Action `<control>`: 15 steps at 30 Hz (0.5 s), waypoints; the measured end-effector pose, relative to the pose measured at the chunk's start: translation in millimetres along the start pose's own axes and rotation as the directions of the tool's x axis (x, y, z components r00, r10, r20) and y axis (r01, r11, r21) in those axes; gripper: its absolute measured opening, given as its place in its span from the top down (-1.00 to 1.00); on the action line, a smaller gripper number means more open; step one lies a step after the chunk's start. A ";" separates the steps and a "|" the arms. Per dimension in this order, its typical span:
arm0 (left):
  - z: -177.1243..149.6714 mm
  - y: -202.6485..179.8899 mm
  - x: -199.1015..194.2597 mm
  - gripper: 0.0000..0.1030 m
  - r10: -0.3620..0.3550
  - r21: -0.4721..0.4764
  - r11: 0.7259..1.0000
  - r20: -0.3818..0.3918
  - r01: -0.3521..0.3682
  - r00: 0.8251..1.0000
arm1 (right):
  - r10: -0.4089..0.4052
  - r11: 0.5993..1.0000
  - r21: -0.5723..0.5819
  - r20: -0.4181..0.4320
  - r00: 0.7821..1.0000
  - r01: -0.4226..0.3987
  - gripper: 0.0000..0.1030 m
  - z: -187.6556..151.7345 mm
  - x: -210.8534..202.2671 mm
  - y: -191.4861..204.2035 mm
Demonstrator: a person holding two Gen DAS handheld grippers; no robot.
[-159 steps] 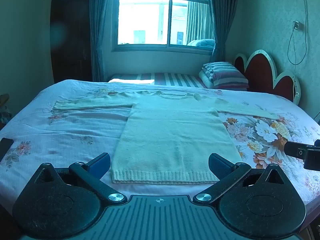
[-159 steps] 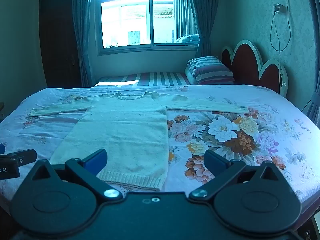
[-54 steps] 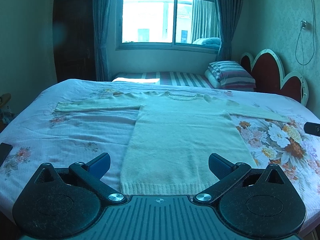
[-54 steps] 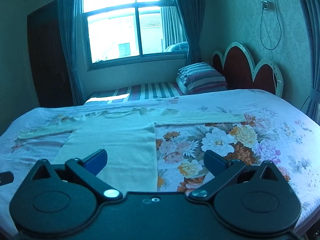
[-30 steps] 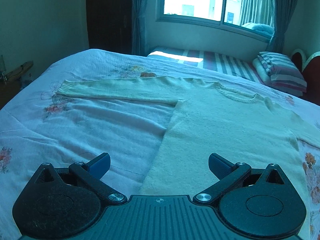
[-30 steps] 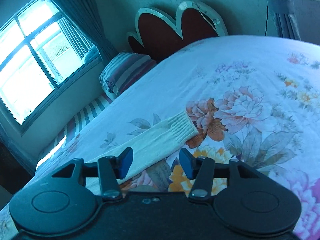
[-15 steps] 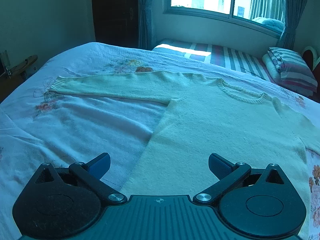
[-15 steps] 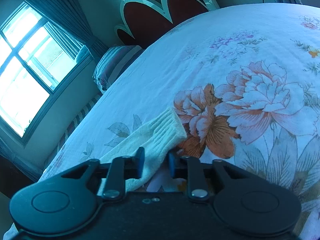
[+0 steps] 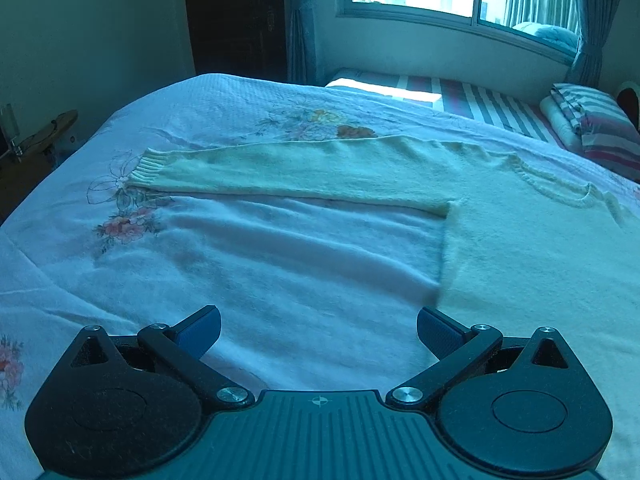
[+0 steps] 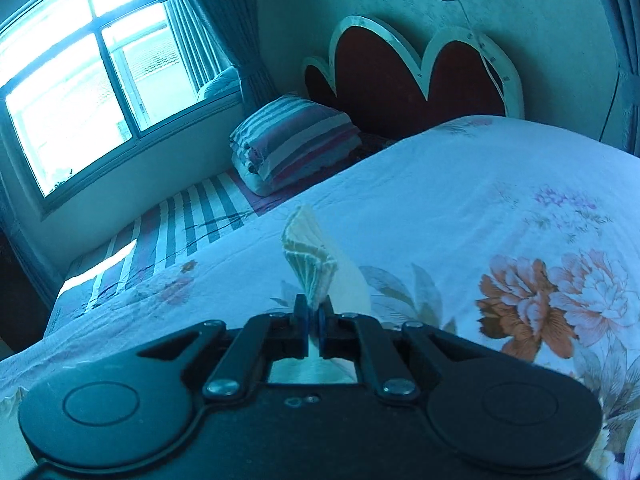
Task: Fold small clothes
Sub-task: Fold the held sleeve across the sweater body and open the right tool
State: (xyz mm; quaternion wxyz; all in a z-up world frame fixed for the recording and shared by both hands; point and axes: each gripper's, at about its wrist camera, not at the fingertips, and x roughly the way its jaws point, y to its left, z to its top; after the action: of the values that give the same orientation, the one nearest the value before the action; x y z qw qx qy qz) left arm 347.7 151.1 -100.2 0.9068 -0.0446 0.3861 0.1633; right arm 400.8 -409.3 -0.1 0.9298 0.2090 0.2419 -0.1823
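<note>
right wrist view shows my right gripper [image 10: 314,312] pinched shut on the ribbed cuff [image 10: 310,270] of the sweater's sleeve, lifted off the floral bedspread [image 10: 500,208] so i can swing it across the body. my left gripper [image 9: 318,326] hangs wide open and empty above the bed, aimed toward the other sleeve [image 9: 288,172], which lies flat and outstretched, sweater [image 9: 540,248] spread beside it.

A: Open bedspread [image 9: 280,264] ahead of left gripper [image 9: 318,326]; jaws wide apart, nothing between. Sweater body [image 9: 540,264] just right, sleeve [image 9: 288,172] lying across beyond.

B: Right gripper [image 10: 313,316] clamped on raised cuff [image 10: 310,264], blocking the straight path. Bare floral bedspread to the right; folded striped bedding [image 10: 292,140] and headboard [image 10: 412,76] closing off the far end.
</note>
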 end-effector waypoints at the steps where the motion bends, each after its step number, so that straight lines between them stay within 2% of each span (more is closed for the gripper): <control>1: 1.4 8.6 6.2 -1.00 -0.007 0.009 1.000 -0.004 0.007 1.000 | -0.012 1.000 -0.013 0.002 1.000 0.012 0.88 -0.9 -1.6 15.0; 3: 3.9 23.8 16.2 -1.00 -0.015 0.018 1.000 -0.003 0.015 1.000 | 0.000 0.999 -0.049 -0.002 1.000 0.000 0.88 -7.6 -2.8 49.4; 7: 6.3 47.5 32.8 -1.00 -0.005 0.024 1.000 -0.007 0.005 1.000 | 0.123 0.983 -0.128 -0.044 0.991 -0.128 0.88 -31.3 -2.4 125.8; 12: 6.3 68.4 43.4 -1.00 -0.003 0.015 1.000 -0.013 0.003 1.000 | 0.256 0.939 -0.194 -0.155 0.954 -0.284 0.88 -78.9 12.6 223.5; 15: 9.2 74.8 44.4 -1.00 0.006 0.010 1.000 -0.007 -0.005 1.000 | 0.301 0.915 -0.204 -0.222 0.927 -0.347 0.88 -109.4 22.3 266.5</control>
State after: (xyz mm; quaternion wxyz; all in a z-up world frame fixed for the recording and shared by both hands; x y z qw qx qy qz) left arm 358.0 235.2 -122.2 0.9052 -0.0394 0.3903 0.1637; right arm 495.4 -137.0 -18.8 0.9388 0.1484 0.3099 0.0258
